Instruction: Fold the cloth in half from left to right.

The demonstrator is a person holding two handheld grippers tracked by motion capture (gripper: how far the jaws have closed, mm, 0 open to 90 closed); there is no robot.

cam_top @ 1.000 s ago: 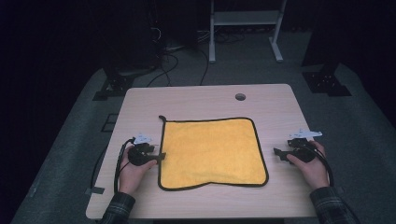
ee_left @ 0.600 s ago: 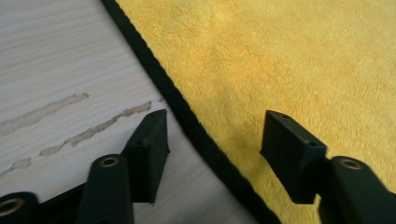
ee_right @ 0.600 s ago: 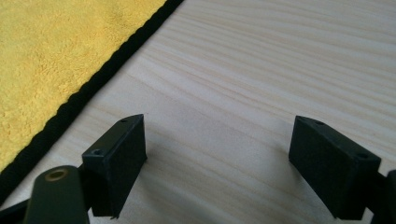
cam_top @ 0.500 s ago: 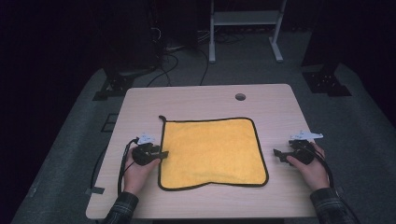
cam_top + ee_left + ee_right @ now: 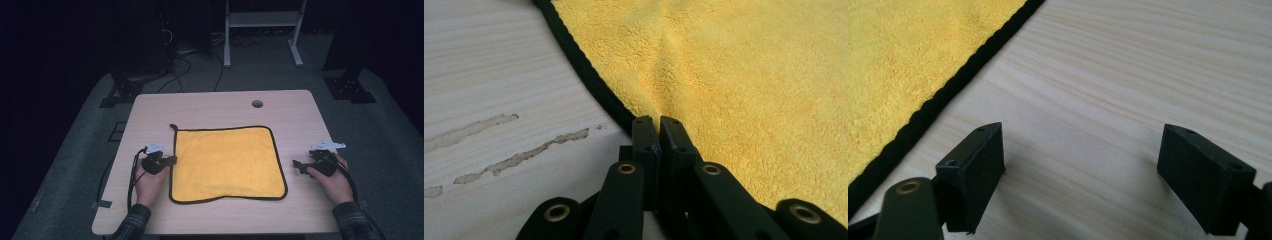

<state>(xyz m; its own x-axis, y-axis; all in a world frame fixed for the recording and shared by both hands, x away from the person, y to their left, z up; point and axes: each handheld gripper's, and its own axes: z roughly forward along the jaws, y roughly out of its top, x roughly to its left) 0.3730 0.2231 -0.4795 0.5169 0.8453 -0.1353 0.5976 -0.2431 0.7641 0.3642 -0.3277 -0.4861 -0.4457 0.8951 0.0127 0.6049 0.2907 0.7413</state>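
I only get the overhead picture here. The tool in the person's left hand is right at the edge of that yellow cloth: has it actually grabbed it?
Observer: Its own camera shows the left tool with jaws pressed together at the black hem of the yellow cloth. A ridge runs up the fabric from the tips, so it looks pinched.
Operator: And the right one?
Observer: The right tool has its jaws wide apart, with bare wooden table between them.
Operator: Is it touching the cloth?
Observer: No. The hem lies off to one side of its jaws, with a strip of wood between.
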